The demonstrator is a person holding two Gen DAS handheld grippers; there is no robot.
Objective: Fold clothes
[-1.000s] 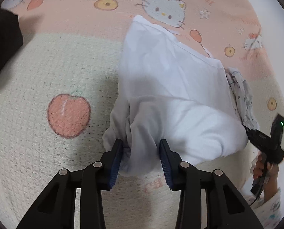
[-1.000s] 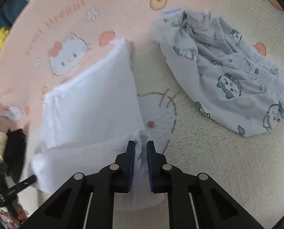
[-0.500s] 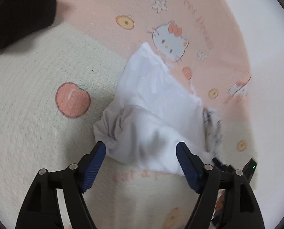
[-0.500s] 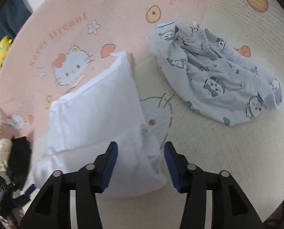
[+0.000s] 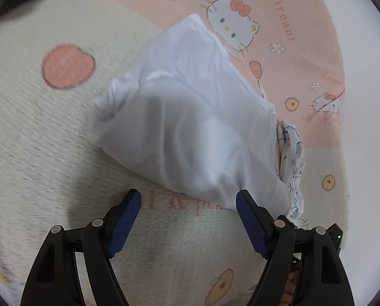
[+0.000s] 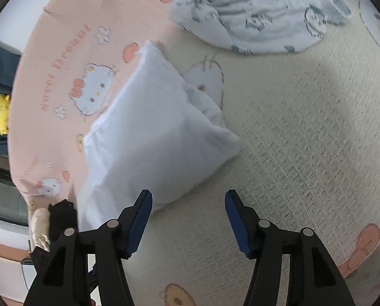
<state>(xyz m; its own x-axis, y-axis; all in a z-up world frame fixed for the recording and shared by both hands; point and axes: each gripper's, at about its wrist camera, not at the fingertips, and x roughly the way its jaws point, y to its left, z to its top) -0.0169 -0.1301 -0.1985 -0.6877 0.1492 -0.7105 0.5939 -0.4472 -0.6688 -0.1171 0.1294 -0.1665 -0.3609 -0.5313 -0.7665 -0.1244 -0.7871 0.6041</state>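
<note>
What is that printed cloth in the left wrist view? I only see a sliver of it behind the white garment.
Observer: The right wrist view shows all of it. It is a crumpled pale garment with cartoon prints, lying on the blanket well apart from the folded white garment.
Operator: Is the right gripper holding anything?
Observer: No. The right gripper is open, and its jaws have just been opening. Only blanket shows between them, and the white garment lies off to the side by one finger.
</note>
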